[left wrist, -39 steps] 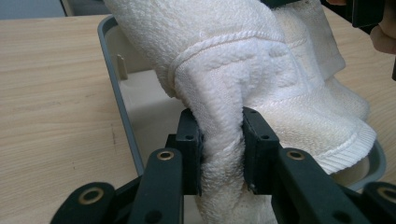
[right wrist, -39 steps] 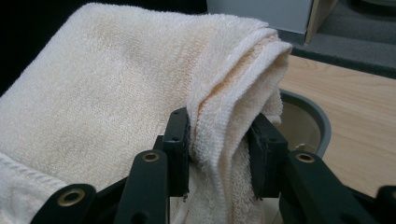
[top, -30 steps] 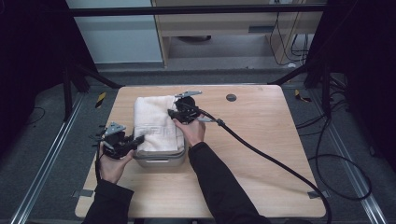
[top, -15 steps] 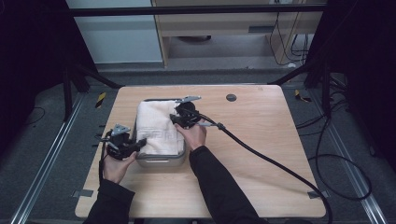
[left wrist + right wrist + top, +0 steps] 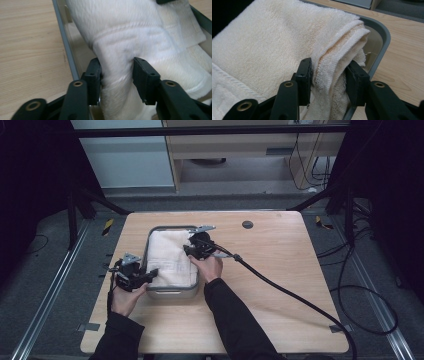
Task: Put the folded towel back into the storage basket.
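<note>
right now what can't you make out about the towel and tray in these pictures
- Tray floor: covered by the folded towel in the high view and both gripper views, so anything under it is hidden.
- Left gripper pads' inner faces: buried in towel folds in the left gripper view.
- Right gripper: how many towel layers it pinches, unclear in the right gripper view.
- Dark round spot on the table: too small to identify, high view.

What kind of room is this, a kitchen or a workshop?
Probably a lab set up for recording: a bare wooden table inside a dark frame, cables on the floor, and a person working hand-held grippers on a towel.
</note>
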The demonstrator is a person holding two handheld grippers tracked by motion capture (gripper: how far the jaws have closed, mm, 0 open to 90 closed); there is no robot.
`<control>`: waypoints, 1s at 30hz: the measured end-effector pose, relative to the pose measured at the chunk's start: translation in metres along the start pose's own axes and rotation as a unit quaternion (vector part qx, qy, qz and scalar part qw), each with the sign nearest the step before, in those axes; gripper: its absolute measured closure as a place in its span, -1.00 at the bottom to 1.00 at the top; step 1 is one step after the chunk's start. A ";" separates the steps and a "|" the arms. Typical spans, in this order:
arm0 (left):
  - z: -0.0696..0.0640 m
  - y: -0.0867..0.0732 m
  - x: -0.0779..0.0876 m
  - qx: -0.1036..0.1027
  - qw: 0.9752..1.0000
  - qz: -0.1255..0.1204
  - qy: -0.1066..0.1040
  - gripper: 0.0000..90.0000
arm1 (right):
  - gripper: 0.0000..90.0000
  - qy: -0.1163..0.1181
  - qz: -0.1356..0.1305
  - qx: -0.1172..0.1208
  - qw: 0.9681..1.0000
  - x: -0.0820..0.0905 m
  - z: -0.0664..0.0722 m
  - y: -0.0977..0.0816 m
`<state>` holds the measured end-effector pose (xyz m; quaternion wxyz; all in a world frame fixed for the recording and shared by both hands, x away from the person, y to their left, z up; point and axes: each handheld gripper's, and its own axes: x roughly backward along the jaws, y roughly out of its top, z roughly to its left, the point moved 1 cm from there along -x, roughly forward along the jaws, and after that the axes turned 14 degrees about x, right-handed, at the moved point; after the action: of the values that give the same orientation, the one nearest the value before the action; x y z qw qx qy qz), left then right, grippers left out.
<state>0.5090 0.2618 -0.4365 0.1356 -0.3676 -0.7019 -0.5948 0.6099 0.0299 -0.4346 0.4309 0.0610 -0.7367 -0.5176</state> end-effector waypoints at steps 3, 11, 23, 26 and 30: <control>0.001 0.004 0.009 0.005 1.000 -0.030 -0.007 0.20 | 0.27 -0.007 -0.003 0.011 1.000 0.001 0.000 -0.001; -0.002 0.008 0.023 0.001 0.998 -0.062 -0.014 0.14 | -0.05 -0.031 -0.029 0.054 0.998 0.018 -0.003 0.007; -0.006 0.005 0.038 -0.006 0.995 -0.090 -0.033 -0.11 | -0.51 -0.029 -0.066 0.033 0.997 0.068 -0.024 -0.002; -0.006 0.001 0.044 -0.009 0.995 -0.094 -0.035 -0.16 | -0.55 -0.032 -0.071 0.031 0.996 0.084 -0.033 -0.011; -0.004 0.000 0.048 -0.011 0.995 -0.094 -0.042 -0.24 | -0.60 -0.036 -0.081 0.020 0.996 0.109 -0.044 -0.027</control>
<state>0.4750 0.2752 -0.4059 0.0453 -0.3261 -0.7321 -0.5964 0.5637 -0.0719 -0.3903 0.3591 0.1107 -0.7548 -0.5376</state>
